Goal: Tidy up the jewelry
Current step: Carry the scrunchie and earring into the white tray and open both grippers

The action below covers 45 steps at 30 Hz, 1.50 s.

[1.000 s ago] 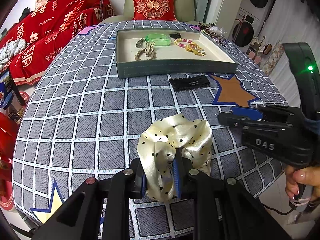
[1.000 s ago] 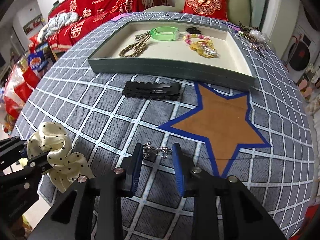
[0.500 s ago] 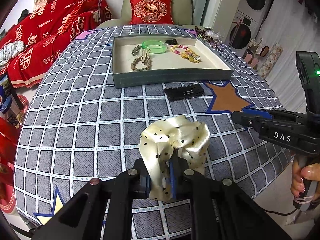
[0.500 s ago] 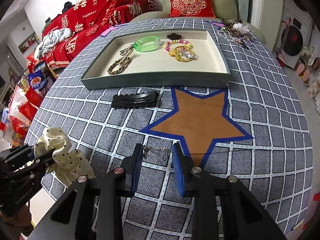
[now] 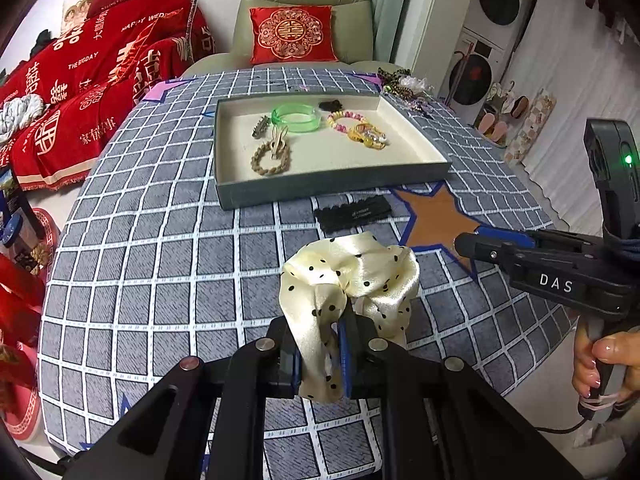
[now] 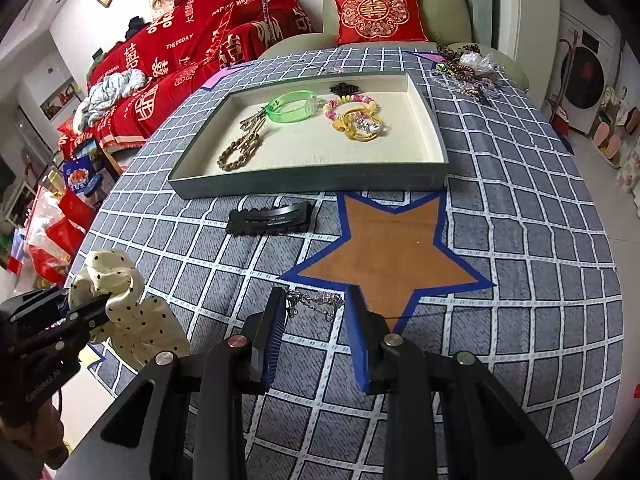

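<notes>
Satin slips easily: the left gripper (image 5: 320, 354) pinches just a fold of the dotted scrunchie (image 5: 352, 276), which could drop short of the tray (image 5: 320, 190), while the right gripper (image 6: 316, 334) gapes empty over a chain (image 6: 316, 302).

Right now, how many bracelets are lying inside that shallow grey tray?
4, though small ones may hide in the tangle. In the shallow grey tray: a translucent green bangle at the back, a pink-and-yellow beaded bracelet beside it, a yellow charm bracelet just nearer, and a tan braided bracelet front left.

I read "DAS" on the right gripper (image 5: 496, 246) and "THEBIGDAY" on the red blanket (image 6: 180, 56) (other lettering stayed illegible to me).
</notes>
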{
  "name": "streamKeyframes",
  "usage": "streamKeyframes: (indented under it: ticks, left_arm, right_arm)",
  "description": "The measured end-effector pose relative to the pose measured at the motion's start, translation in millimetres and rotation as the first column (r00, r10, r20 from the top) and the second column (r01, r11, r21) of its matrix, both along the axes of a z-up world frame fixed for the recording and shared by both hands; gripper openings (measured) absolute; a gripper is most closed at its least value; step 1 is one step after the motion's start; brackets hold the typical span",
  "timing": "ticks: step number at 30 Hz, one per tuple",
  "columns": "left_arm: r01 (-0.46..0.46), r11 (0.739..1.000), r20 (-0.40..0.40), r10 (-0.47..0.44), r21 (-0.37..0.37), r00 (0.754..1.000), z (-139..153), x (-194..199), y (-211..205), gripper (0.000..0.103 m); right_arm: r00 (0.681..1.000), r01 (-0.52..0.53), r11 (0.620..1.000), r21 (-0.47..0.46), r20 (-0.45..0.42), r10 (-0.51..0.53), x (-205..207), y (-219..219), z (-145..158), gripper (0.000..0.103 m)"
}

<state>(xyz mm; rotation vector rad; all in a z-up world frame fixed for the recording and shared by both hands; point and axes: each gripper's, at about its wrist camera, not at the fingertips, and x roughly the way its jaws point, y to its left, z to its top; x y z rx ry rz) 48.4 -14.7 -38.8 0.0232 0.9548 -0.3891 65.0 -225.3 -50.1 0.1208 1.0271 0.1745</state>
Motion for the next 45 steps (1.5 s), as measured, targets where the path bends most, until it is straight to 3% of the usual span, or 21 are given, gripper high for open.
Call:
streamKeyframes:
  ticks: [9,22,35,45]
  left_arm:
    - [0.004,1.000,0.065,-0.003,-0.003,0.998,31,31,0,0.022]
    - [-0.014,1.000,0.111,0.015,-0.008,0.994,52,113,-18,0.022]
    - [0.001,1.000,0.064,-0.001,-0.007,0.998,28,164,-49,0.022]
    - [-0.007,0.999,0.002,0.007,0.043,1.000,-5,193,-61,0.022]
  right_arm:
    - [0.999,0.022,1.000,0.021,0.035,-0.023,16,-17,23,0.032]
    - [0.996,0.030,0.999,0.022,0.078,-0.031,85,-31,51,0.032]
    - [0.999,0.032,0.999,0.030,0.037,-0.033,137,-35,34,0.032]
    - [0.998,0.055,0.998,0.043,-0.029,-0.054,163,-38,4,0.032]
